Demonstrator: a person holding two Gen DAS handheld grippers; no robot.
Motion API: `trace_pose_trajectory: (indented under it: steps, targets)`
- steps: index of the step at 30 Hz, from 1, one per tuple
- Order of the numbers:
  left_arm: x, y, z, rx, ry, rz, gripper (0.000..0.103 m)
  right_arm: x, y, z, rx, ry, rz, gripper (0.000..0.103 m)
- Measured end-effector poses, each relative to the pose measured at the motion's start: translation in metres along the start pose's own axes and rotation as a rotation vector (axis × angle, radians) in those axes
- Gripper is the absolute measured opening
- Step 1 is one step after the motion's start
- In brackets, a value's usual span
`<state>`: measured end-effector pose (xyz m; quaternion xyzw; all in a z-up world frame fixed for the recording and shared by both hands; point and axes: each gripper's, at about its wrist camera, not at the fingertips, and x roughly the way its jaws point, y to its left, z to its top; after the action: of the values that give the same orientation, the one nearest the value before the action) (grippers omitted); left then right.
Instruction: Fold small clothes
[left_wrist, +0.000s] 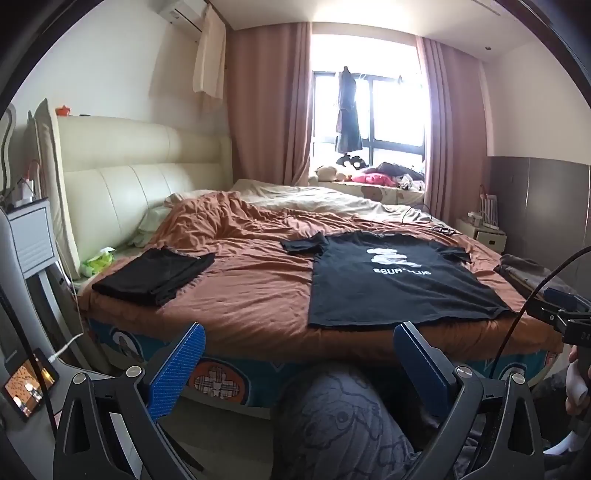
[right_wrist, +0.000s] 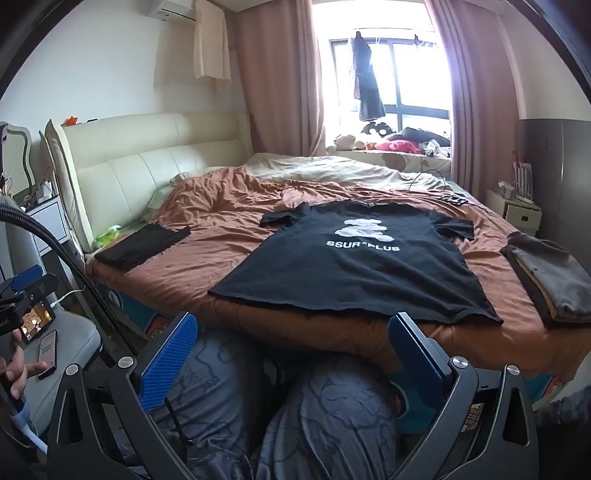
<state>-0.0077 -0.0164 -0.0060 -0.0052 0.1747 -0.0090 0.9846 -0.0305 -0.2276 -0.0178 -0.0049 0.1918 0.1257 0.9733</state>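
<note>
A black T-shirt (left_wrist: 391, 280) (right_wrist: 354, 266) with a white print lies spread flat, front up, on the rust-brown bedspread (left_wrist: 251, 288) (right_wrist: 221, 229), its hem at the near bed edge. My left gripper (left_wrist: 299, 347) hangs open below and in front of the hem, held back from the bed, nothing between its blue pads. My right gripper (right_wrist: 291, 339) is also open and empty, just short of the hem. A folded black garment (left_wrist: 155, 273) (right_wrist: 144, 245) rests on the bed's left side. A folded grey pile (right_wrist: 550, 280) (left_wrist: 528, 273) sits at the right edge.
A person's knees in patterned grey trousers (left_wrist: 340, 417) (right_wrist: 325, 413) fill the space under both grippers. A chair with two phones (right_wrist: 48, 350) stands at the left. A cream headboard (left_wrist: 140, 166), bedside tables and a cluttered window sill (right_wrist: 399, 144) ring the bed.
</note>
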Motion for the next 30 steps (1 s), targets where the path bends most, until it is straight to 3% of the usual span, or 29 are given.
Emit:
trace_pose_trajectory:
  steps: [30]
  targets:
    - [-0.0065,0.0031,0.0047,-0.013,-0.031,-0.018,0.103,-0.0009,0.0028,0.0014,-0.009,-0.004,-0.017,0.103]
